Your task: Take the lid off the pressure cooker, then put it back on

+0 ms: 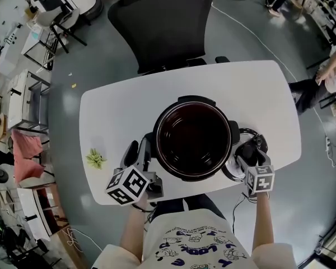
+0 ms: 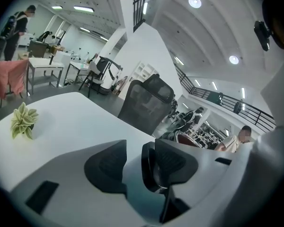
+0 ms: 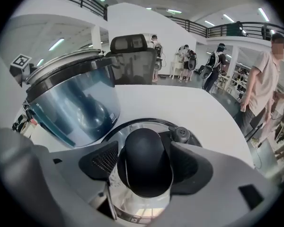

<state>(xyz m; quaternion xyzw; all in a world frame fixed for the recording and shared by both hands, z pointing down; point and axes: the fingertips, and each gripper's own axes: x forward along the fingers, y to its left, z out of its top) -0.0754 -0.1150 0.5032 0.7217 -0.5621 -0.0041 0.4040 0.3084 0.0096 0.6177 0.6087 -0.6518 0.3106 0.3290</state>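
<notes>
The round steel lid (image 1: pixel 231 171) lies on the white counter (image 1: pixel 117 111) just right of the open black pressure cooker (image 1: pixel 193 138), its black knob (image 3: pixel 144 167) between the right gripper's (image 3: pixel 144 161) wide jaws, likely for regrasping, while the left gripper (image 2: pixel 132 163), also spread, brackets the cooker's black side handle (image 2: pixel 149 168), probably to steady it.

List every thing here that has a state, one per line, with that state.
pressure cooker: open, lid off, upright on the table.
lid: off, lying on the table beside the cooker.
left gripper: open, the cooker's side handle between its jaws.
right gripper: open, jaws around the lid's knob, apparently not pressing it.
</notes>
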